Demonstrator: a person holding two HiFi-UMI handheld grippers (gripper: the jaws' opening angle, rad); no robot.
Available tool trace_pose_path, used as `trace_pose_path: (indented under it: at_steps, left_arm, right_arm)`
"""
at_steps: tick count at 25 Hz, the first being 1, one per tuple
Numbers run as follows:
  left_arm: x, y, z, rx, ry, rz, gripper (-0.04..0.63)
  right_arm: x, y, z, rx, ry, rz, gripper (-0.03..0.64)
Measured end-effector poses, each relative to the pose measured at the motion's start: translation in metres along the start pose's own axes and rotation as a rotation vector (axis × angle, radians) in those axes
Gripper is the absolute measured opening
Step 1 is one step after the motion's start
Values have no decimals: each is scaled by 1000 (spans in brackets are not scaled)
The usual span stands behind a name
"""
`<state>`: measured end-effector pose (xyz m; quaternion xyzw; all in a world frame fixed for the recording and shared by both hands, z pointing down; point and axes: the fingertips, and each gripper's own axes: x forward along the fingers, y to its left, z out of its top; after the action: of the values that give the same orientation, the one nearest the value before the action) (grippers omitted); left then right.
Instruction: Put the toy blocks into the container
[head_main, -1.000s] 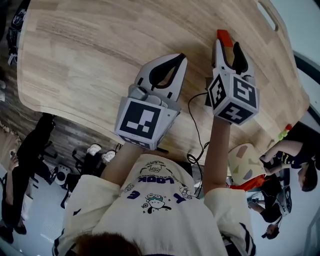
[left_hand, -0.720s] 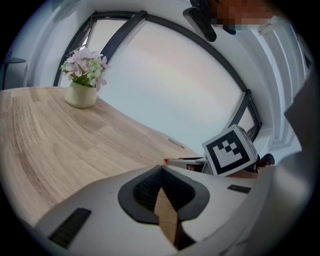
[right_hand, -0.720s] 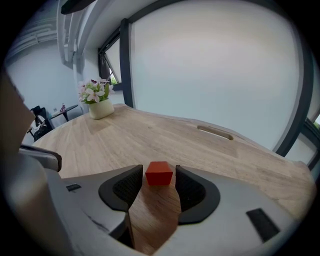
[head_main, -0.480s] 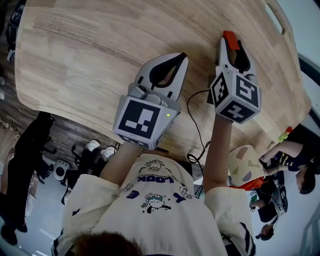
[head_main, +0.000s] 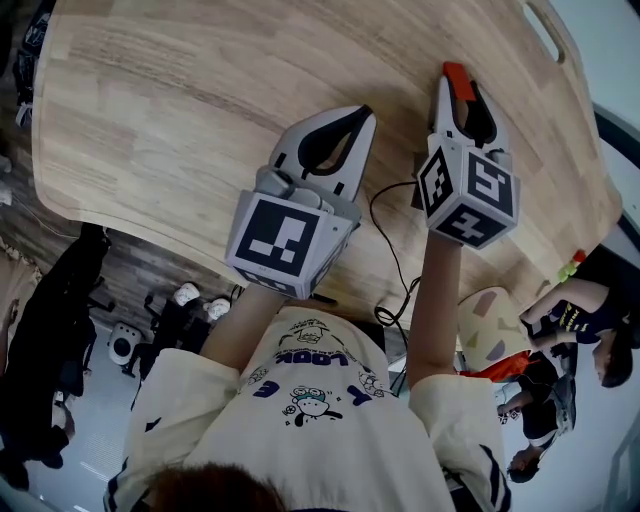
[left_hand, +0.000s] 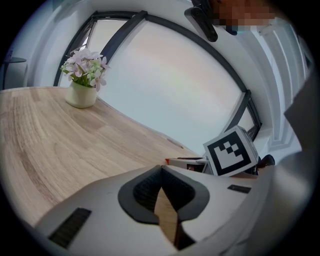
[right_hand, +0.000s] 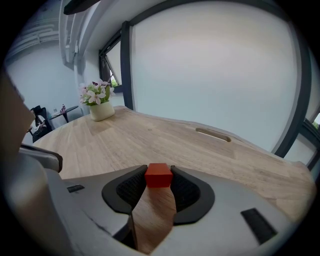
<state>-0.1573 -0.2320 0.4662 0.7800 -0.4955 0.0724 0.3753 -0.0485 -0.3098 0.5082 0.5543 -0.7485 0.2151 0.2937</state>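
A small red block (right_hand: 159, 175) sits on the wooden table (head_main: 180, 100) between the tips of my right gripper (right_hand: 159, 171). That gripper's jaws have just been closing, and both pads now touch the block's sides. From the head view the block (head_main: 455, 76) shows as a red spot at the right gripper's tip (head_main: 456, 84). My left gripper (head_main: 360, 113) rests beside it to the left, its tips (left_hand: 160, 169) together with nothing between them. No container is in view.
A flower pot (right_hand: 101, 107) stands far across the table, and a slot handle (right_hand: 213, 134) is cut near the table's far edge. A black cable (head_main: 385, 230) loops between my two arms. People (head_main: 575, 310) stand off the table's right side.
The right gripper's jaws have narrowed onto the red block. Both hands have stayed where they were.
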Motion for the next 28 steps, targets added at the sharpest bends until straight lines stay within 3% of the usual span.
trace_pose_path:
  at_steps: [10,28]
  left_arm:
    - [-4,-30,7,52,-13,-48,31]
    - [-39,-130,9,168,-61,-186,31]
  right_arm:
    - [-42,-6,14,29,-65,-11,163]
    - [-176,-38,26,127,-238,-93,163]
